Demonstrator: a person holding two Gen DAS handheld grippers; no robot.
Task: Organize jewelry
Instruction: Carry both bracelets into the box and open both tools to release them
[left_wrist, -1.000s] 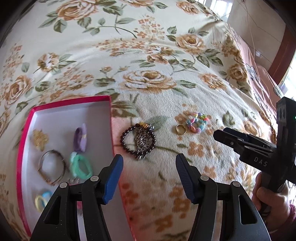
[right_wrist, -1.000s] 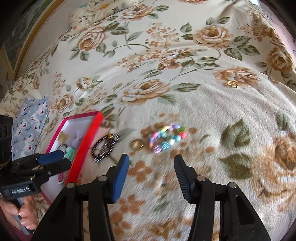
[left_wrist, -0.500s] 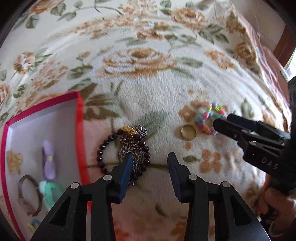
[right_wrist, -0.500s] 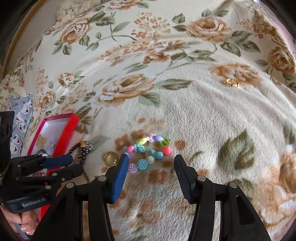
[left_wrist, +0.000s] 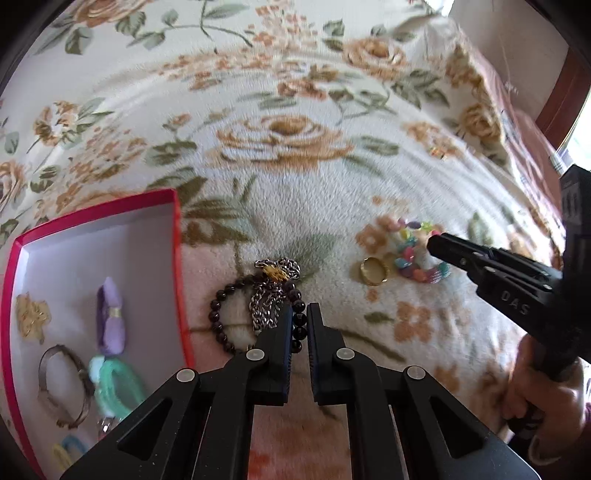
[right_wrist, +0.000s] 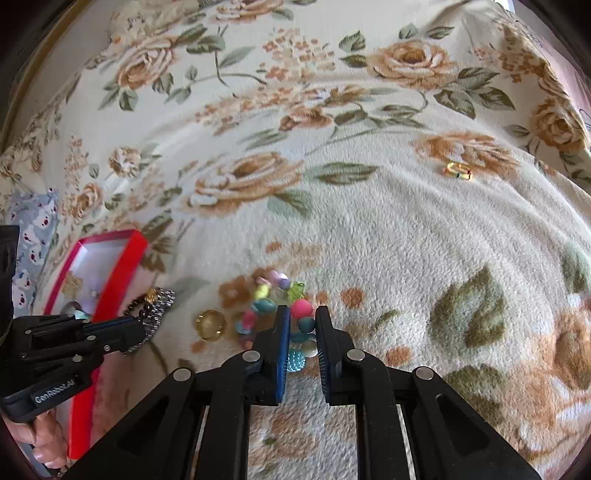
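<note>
Left wrist view shows the left claw (left_wrist: 299, 325), its jaws having just closed, pinching the dark round-bead bracelet (left_wrist: 221, 314) on the floral fleece bed cover (left_wrist: 295, 166), beside the pink-rimmed white box (left_wrist: 177, 258). Right wrist view shows the right claw (right_wrist: 299, 328), jaws likewise just closed, clamping the multicoloured pastel bead bracelet (right_wrist: 266, 302) near a gold ring (right_wrist: 210, 324).
</note>
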